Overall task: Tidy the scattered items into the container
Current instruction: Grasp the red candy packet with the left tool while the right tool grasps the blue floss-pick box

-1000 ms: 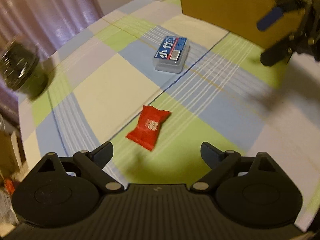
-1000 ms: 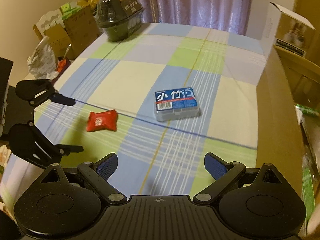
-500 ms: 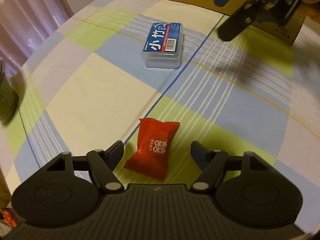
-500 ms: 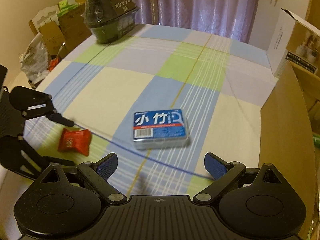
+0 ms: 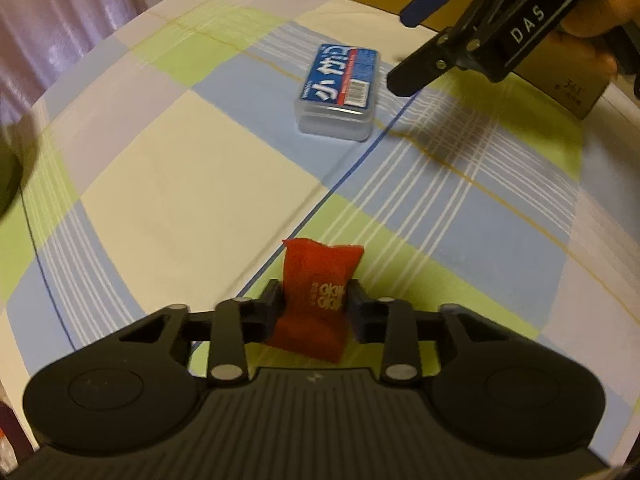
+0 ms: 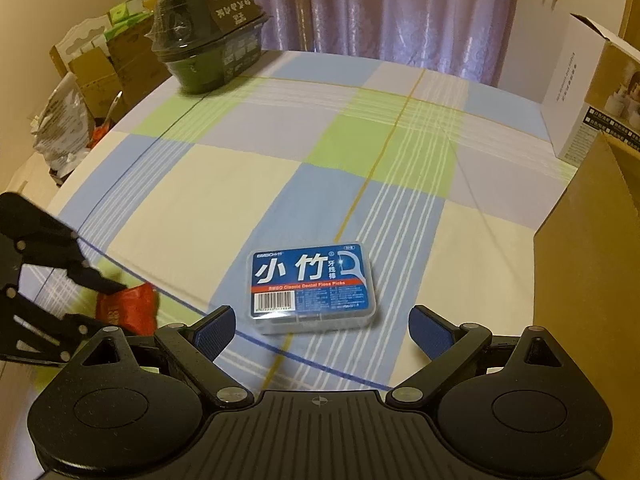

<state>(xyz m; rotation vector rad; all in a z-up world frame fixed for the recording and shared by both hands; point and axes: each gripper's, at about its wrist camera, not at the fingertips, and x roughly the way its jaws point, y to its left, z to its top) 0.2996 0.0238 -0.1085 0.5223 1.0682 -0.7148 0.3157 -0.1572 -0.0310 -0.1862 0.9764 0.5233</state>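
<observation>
- Dark lidded bowl (image 6: 210, 36) at the far left corner of the checked cloth (image 6: 224, 184), upright, with cardboard boxes (image 6: 96, 64) stacked off the edge behind it.
- Left gripper (image 5: 316, 304) low over the near left part of the cloth, clenched on the red sachet (image 5: 318, 300); a finger (image 5: 272, 300) pressed against each side of the packet, whose crimped top stands up beyond the tips. Same grasp seen from the right wrist view, sachet (image 6: 128, 306) blurred between the dark fingers.
- Blue-labelled floss pick box (image 6: 314, 286) lying flat near the middle of the cloth, well apart from the sachet, label up.
- Right gripper (image 6: 322, 330) spread wide and holding nothing, just short of the floss box, blue pads (image 6: 430, 332) either side of its near end. From the left wrist view, hovering above and just beside the box (image 5: 340, 84).
- Brown cardboard container (image 6: 592, 240) along the right edge of the cloth, inside hidden.
- White carton (image 6: 576, 92) beyond it at the far right.
</observation>
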